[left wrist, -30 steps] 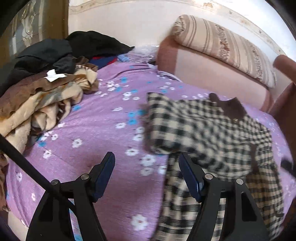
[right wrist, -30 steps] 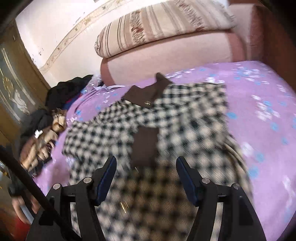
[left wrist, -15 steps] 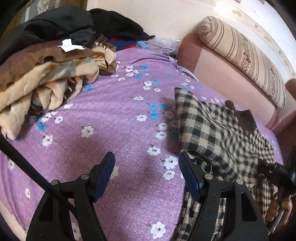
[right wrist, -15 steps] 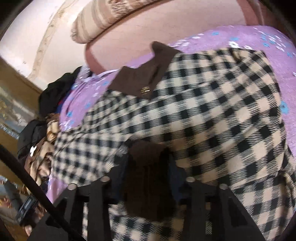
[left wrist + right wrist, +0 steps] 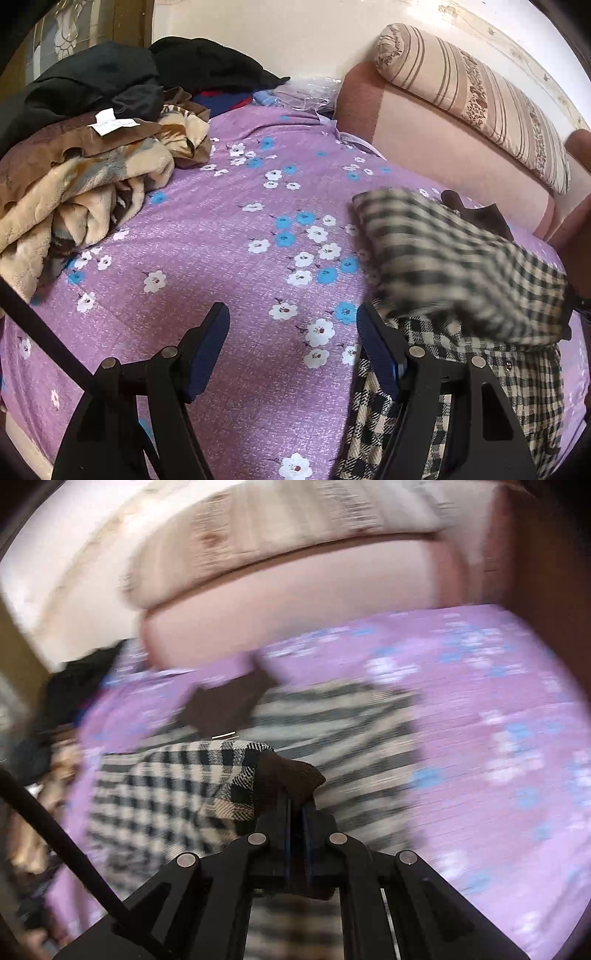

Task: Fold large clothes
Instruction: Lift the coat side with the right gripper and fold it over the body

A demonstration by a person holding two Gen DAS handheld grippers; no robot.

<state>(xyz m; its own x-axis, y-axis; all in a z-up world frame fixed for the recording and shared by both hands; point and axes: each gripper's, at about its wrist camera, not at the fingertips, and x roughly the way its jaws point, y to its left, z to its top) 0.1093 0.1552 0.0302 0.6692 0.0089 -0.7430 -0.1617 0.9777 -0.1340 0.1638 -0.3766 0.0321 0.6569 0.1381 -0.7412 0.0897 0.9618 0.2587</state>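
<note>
A black-and-cream checked shirt [image 5: 458,258] with a brown collar lies on the purple flowered bedsheet [image 5: 229,236], at the right of the left wrist view. My left gripper [image 5: 291,343] is open and empty, over the sheet just left of the shirt's lower edge. In the right wrist view, my right gripper [image 5: 297,805] is shut on the shirt's sleeve end with its brown cuff [image 5: 288,779], lifted over the shirt body [image 5: 354,720]. That view is motion-blurred.
A heap of brown and cream blankets [image 5: 85,184] and dark clothes [image 5: 122,77] fills the bed's far left. A pink headboard [image 5: 443,147] with a striped bolster [image 5: 480,99] stands behind the shirt.
My right gripper has closed on the sleeve's brown cuff and lifted it over the shirt. The left gripper stayed open and shifted only slightly.
</note>
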